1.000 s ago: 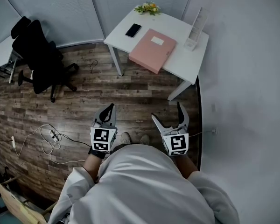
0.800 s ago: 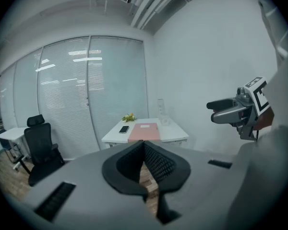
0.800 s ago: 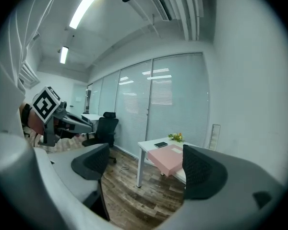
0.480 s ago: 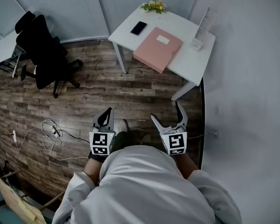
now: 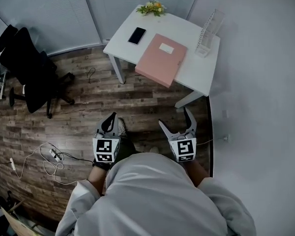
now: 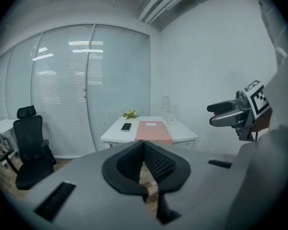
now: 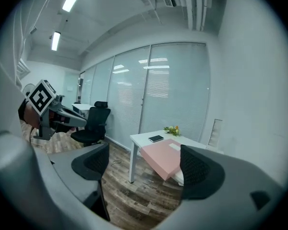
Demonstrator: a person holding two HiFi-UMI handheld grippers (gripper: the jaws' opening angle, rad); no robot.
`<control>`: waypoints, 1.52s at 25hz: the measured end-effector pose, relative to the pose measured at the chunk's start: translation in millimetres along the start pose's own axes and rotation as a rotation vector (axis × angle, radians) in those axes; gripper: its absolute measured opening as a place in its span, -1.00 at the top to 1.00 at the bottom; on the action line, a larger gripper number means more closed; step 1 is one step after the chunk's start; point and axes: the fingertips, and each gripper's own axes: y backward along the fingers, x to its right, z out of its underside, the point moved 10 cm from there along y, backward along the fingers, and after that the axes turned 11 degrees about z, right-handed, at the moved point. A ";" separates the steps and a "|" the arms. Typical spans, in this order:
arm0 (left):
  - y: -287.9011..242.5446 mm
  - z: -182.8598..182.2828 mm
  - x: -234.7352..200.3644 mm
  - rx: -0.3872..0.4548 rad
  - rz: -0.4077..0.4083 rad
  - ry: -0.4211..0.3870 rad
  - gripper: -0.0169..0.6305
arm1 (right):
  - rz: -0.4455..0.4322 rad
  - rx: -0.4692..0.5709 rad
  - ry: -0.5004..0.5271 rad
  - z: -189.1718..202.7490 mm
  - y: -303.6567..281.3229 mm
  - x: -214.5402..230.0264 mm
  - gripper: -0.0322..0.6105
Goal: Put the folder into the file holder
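A pink folder [image 5: 161,59] lies flat on the white table [image 5: 184,31], its near edge overhanging the table's front; it also shows in the left gripper view as folder [image 6: 153,131] and in the right gripper view as folder [image 7: 164,158]. A clear file holder [image 5: 208,32] stands upright at the table's right end, near the wall. My left gripper [image 5: 112,122] is held in front of my body, well short of the table, shut with nothing in it. My right gripper [image 5: 177,122] is beside it, open and empty.
A black phone [image 5: 137,35] and a small bunch of flowers [image 5: 152,7] sit on the table's far side. A black office chair [image 5: 30,70] stands at the left. White cables [image 5: 49,156] lie on the wood floor at lower left. A white wall [image 5: 255,82] runs along the right.
The view has shifted: the table and folder now sit slightly lower and more to the left, and the chair and cables have slid left. Both grippers keep the same pose.
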 end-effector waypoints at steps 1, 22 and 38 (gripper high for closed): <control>-8.6 -5.9 -16.3 0.002 0.014 -0.004 0.92 | 0.018 -0.009 0.001 -4.0 -13.0 -2.5 -0.53; -108.1 -60.7 -243.4 -0.093 0.164 -0.079 0.92 | 0.366 -0.254 -0.346 -5.8 -208.9 -38.8 -0.53; -150.1 -80.1 -261.6 -0.217 0.136 -0.128 0.92 | 0.460 -0.183 -1.833 142.5 -295.8 -24.6 -0.53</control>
